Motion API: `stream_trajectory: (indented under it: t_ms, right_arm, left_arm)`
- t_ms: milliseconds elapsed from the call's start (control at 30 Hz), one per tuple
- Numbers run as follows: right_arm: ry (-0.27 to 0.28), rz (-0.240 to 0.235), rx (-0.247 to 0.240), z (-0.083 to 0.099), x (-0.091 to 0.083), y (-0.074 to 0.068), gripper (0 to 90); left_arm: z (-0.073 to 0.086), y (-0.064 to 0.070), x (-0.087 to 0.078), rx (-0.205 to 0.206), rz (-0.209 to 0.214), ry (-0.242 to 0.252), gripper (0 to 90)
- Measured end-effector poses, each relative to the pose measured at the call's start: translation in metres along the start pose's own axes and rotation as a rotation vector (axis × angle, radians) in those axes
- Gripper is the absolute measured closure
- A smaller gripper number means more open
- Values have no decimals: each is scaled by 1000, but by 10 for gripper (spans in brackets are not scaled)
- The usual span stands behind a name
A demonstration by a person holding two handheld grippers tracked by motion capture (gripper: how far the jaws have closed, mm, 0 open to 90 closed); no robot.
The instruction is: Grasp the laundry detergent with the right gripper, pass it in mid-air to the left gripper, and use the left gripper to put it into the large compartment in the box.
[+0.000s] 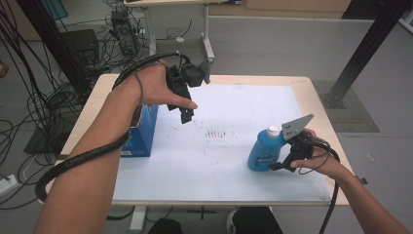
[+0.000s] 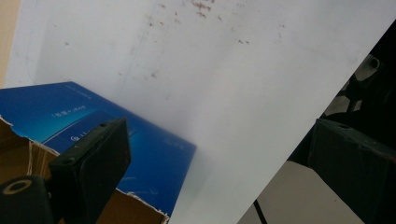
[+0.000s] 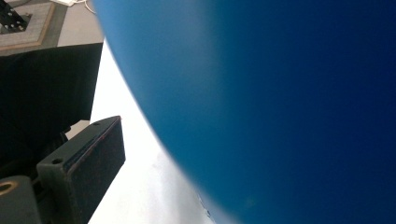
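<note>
White table [image 1: 234, 175], blue bottle [image 1: 265, 150], torn-open blue box [image 1: 142, 131]

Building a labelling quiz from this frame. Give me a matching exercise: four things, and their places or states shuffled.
1. blue bottle
2. blue box
3. left gripper
4. right gripper

a. raised above the white board, jaws apart, nothing between them
b. at the bottle's side
c. at the board's left edge, torn open at the top
d. upright, white cap, on the board's right part

Pairs: 1-d, 2-c, 3-a, 4-b
</note>
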State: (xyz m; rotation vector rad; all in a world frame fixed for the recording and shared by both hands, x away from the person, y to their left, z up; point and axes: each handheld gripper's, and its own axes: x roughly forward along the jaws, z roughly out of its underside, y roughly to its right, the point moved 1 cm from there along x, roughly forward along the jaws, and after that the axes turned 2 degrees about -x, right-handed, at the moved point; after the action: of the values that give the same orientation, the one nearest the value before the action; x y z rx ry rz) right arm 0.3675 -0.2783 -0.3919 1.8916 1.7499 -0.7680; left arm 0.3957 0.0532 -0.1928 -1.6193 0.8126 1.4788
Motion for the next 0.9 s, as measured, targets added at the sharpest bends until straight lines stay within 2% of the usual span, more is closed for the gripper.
stream_trajectory:
  t_ms: [900]
  right_arm:
    - [17,-2,-7,1,2,-2,30]
  left_arm:
    - [1,-2,-2,4,-4,5,65]
